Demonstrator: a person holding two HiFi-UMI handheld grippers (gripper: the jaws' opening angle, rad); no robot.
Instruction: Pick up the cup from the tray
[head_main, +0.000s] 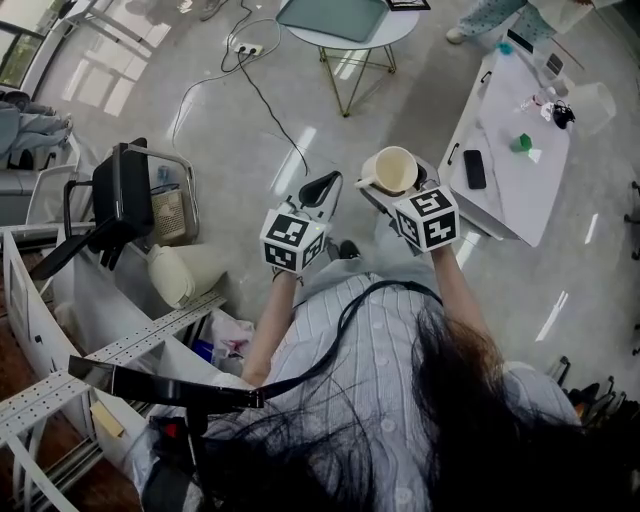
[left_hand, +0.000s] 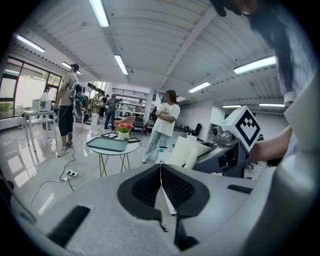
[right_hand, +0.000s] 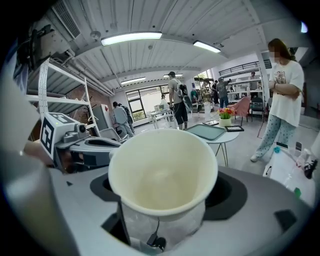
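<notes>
A cream paper cup (head_main: 392, 170) sits mouth-up between the jaws of my right gripper (head_main: 393, 188), held in the air in front of the person's chest. The right gripper view shows the empty cup (right_hand: 163, 172) filling the middle, the right gripper (right_hand: 164, 212) shut on its lower wall. My left gripper (head_main: 322, 188) hovers just left of it, its jaws pressed together with nothing between them (left_hand: 160, 172). From the left gripper view the cup (left_hand: 187, 151) appears at the right. The green tray (head_main: 333, 15) lies on a round table far ahead.
A white table (head_main: 510, 190) at the right carries a black phone (head_main: 474, 168) and a small green object (head_main: 521, 143). A power strip and cable (head_main: 246, 48) lie on the floor. A black chair (head_main: 120, 195) and metal shelving (head_main: 110, 350) stand left. A person (right_hand: 282, 95) stands beyond.
</notes>
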